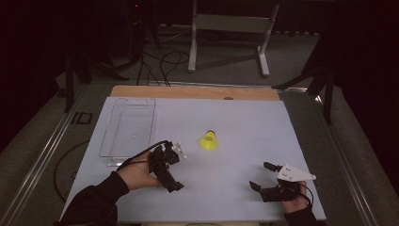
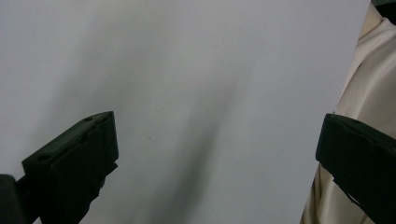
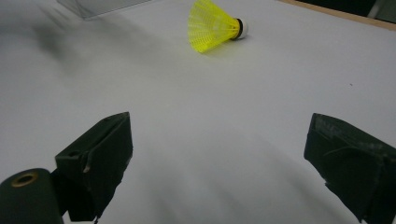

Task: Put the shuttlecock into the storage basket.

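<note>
Clear tray at far left, nothing seen inside. Left gripper beside it, jaws spread wide over bare table, nothing held. Yellow shuttlecock on its side mid-table, apart from both grippers. Right gripper at near right, jaws wide, aimed toward shuttlecock. Risks judged: light shuttlecock rolling off under one-sided contact; mesh skirt crushed by hard closure.
</note>
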